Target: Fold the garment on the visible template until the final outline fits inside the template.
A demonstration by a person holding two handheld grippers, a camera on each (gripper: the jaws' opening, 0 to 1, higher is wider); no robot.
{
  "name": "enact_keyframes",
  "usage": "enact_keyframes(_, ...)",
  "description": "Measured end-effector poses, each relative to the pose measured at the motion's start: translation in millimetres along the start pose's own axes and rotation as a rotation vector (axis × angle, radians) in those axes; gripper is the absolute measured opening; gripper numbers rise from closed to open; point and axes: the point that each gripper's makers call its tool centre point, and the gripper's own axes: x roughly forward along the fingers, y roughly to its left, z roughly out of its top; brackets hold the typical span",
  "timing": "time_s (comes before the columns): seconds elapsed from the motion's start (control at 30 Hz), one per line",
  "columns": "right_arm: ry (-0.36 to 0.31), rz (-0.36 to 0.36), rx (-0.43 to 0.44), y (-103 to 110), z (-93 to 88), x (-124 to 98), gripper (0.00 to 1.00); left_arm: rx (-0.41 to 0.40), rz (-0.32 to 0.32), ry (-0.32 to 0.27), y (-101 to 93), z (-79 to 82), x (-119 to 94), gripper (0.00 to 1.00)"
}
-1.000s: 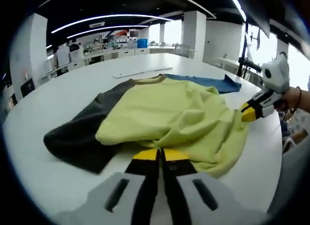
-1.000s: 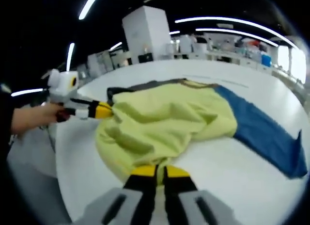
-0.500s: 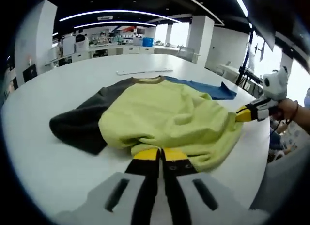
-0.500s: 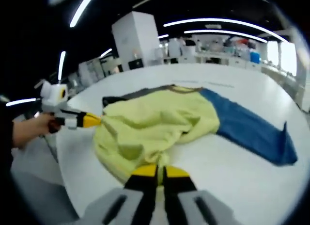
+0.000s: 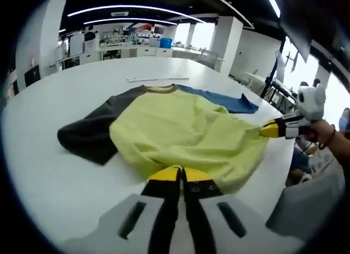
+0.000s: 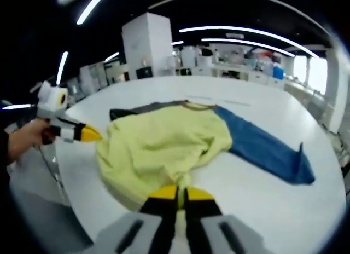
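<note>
Left hand-held gripper [image 5: 181, 174] and right hand-held gripper [image 6: 178, 192] each stay clamped on the garment's [image 5: 186, 133] hem, now pulled flatter across the white bench [image 5: 65, 100], readying a fold.

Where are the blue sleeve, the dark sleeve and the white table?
blue sleeve [image 6: 268, 153], right gripper view, middle of the sleeve
dark sleeve [image 5: 90, 133], left gripper view, middle of the sleeve
white table [image 5: 49, 106], left gripper view, bare top

left gripper [image 5: 182, 174]: jaws closed (gripping) | right gripper [image 6: 176, 192]: jaws closed
</note>
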Motion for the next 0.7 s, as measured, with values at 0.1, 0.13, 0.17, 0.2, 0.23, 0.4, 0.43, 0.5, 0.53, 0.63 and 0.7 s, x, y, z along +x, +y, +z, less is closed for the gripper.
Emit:
enact_keyframes(0.1, 0.02, -0.017, -0.005, 2.2, -1.3, -3.0, 0.0, -0.028, 0.002, 0.016, -2.8, -4.7, -4.0, 0.0)
enact_keyframes(0.13, 0.03, -0.02, -0.009, 2.3, -2.8, -3.5, 0.0, -0.04, 0.002, 0.026, -3.5, -7.2, -4.8, 0.0)
enact_keyframes(0.17, 0.055, -0.026, -0.015, 4.8, -8.3, -4.6, 0.0, -0.034, -0.002, 0.04, -4.9, -10.7, -5.6, 0.0)
enact_keyframes(0.2, 0.063, -0.028, -0.019, 5.7, -10.2, -4.6, 0.0, -0.03, -0.001, 0.05, -5.9, -13.7, -6.4, 0.0)
enact_keyframes(0.23, 0.065, -0.028, -0.026, 6.3, -12.2, -4.5, 0.0, -0.028, 0.002, 0.063, -7.3, -17.8, -7.8, 0.0)
enact_keyframes(0.4, 0.087, -0.031, -0.012, 8.0, -21.9, -6.0, 0.0, -0.031, 0.0, 0.092, -8.8, -30.9, -12.6, 0.0)
enact_keyframes(0.43, 0.091, -0.033, -0.004, 8.5, -23.4, -6.6, 0.0, -0.03, 0.0, 0.094, -9.3, -32.5, -13.4, 0.0)
enact_keyframes(0.5, 0.094, -0.034, 0.001, 8.3, -26.7, -5.6, 0.0, -0.027, -0.001, 0.098, -10.2, -35.5, -14.7, 0.0)
enact_keyframes(0.53, 0.095, -0.036, 0.003, 7.9, -27.7, -5.3, 0.0, -0.023, -0.003, 0.103, -10.5, -37.5, -15.2, 0.0)
enact_keyframes(0.63, 0.1, -0.038, 0.027, 6.4, -31.6, -4.0, 0.0, -0.005, -0.008, 0.1, -13.4, -41.6, -17.0, 0.01)
enact_keyframes(0.7, 0.101, -0.04, 0.039, 6.5, -32.0, -4.8, 0.0, 0.003, -0.016, 0.115, -15.0, -46.0, -19.7, 0.05)
